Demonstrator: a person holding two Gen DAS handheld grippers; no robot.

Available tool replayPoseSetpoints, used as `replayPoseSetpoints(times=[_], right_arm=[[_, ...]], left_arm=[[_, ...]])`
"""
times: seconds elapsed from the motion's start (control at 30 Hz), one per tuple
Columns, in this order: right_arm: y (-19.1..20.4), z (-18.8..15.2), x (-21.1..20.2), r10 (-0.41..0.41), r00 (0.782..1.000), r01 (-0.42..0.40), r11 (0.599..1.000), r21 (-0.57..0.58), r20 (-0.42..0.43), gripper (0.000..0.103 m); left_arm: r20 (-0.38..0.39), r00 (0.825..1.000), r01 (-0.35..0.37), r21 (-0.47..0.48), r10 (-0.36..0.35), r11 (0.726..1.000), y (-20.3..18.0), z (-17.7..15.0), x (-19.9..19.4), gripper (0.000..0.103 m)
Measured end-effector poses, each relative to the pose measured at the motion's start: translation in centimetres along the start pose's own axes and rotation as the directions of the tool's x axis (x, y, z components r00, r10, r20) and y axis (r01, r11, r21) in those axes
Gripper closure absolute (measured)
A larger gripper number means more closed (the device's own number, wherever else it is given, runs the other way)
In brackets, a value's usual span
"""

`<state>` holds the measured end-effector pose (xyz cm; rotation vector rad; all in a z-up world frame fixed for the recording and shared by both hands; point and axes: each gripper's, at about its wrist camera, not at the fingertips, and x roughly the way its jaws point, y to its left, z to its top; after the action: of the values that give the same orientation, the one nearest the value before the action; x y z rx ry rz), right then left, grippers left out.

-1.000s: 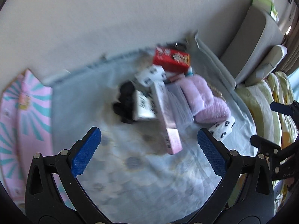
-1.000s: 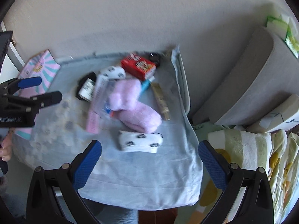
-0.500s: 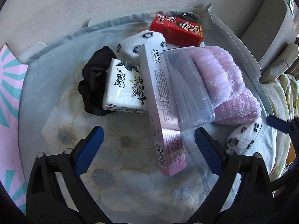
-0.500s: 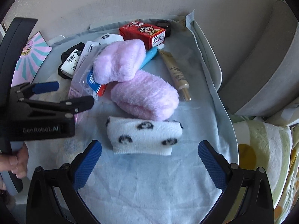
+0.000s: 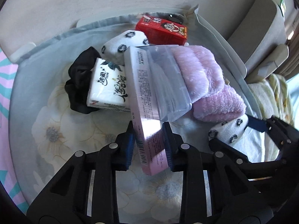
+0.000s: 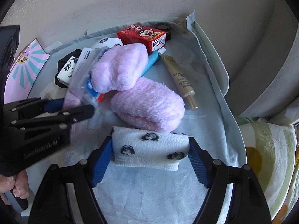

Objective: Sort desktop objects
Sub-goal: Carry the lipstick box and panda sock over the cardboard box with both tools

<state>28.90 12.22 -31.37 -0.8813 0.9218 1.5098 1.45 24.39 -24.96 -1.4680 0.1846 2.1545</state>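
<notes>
My left gripper (image 5: 149, 143) is shut on the near end of a long pink box (image 5: 144, 112) that lies on the blue flowered cloth (image 5: 61, 138). My right gripper (image 6: 149, 155) is shut on a rolled white spotted sock (image 6: 149, 148); the sock also shows in the left wrist view (image 5: 228, 130). Two pink fluffy rolls (image 6: 147, 104) lie behind the sock. A clear zip bag (image 5: 168, 85), a tissue pack (image 5: 106, 87), a black scrunchie (image 5: 78, 82), a second spotted sock (image 5: 125, 43) and a red carton (image 5: 162, 30) lie around the box.
A beige tube (image 6: 179, 76), a blue tube (image 6: 151, 59) and a small black jar (image 6: 163, 28) lie on the cloth's right and back. A wall runs behind. A grey cushion (image 6: 271, 65) and yellow bedding (image 6: 267, 158) lie right. A pink striped sheet (image 6: 24, 69) lies left.
Both grippers moved forward and closed: the left onto the pink box, the right onto the white spotted sock. Both were open half a second ago.
</notes>
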Motion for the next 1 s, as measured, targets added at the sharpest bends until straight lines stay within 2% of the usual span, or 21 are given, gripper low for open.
replayPoseSetpoints(times=[0.33,0.5,0.6,0.83,1.0], right_arm=[[-0.4,-0.5,-1.1,-0.009,1.0,0.009,1.0,0.024,0.002,0.034],[0.5,-0.4,-1.8,-0.007,1.0,0.007,0.998,0.06,0.005,0.034],[0.9,-0.3,-2.5,-0.016,1.0,0.015,0.998,0.064,0.008,0.034],[2.3,-0.1,-3.9,-0.032,0.999,0.03,0.998,0.063,0.03,0.034],[3.0,0.7,-5.4,-0.05,0.997,0.047,0.997,0.062,0.05,0.034]], left_arm=[[-0.01,1.0,0.023,0.0,-0.023,1.0,-0.7,-0.8,-2.2,0.08],[0.012,0.999,0.045,0.03,-0.046,0.999,-0.2,-1.3,-3.8,0.082],[0.03,0.998,0.055,0.035,-0.056,0.998,0.2,-1.0,-5.4,0.091],[0.052,0.995,0.08,0.031,-0.082,0.996,1.1,0.0,-5.9,0.091],[0.078,0.992,0.092,0.051,-0.096,0.994,1.2,0.2,-8.2,0.091]])
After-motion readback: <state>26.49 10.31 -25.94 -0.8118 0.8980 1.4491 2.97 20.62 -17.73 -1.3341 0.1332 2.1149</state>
